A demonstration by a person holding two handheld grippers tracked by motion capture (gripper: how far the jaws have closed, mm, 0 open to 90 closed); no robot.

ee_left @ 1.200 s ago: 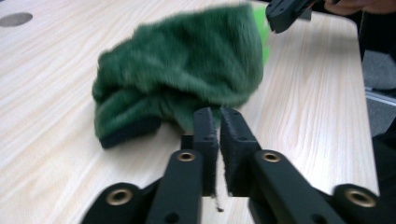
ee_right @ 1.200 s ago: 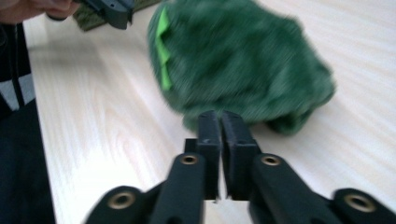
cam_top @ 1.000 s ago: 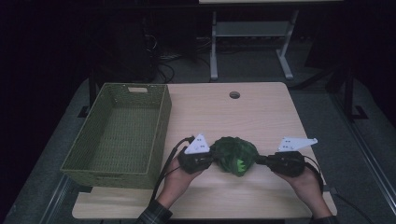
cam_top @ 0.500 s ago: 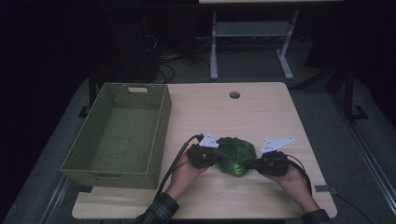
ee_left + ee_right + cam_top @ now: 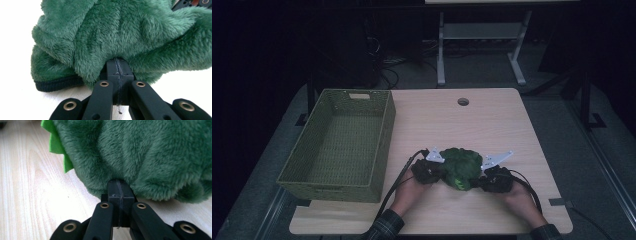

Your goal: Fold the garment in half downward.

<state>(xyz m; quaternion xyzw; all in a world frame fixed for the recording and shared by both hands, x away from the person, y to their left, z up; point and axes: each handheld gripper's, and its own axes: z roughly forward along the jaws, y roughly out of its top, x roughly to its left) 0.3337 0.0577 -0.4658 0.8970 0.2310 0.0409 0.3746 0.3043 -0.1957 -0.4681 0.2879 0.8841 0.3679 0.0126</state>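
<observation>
On the table's [image 5: 512, 130] near half, green plush garment [image 5: 460, 167] bunched crosswise, each hand-held gripper [image 5: 438, 172] [image 5: 480, 181] clamped on one end.

Dim lab or workshop (cables [image 5: 397, 62] and metal stand [image 5: 482, 37] behind wooden table [image 5: 452, 125])

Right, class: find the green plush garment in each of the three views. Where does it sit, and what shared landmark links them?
High view: green plush garment near the table's front edge, between both grippers.
Left gripper view: fills the upper frame.
Right gripper view: upper frame.
Shared landmark: light wooden table.
</observation>
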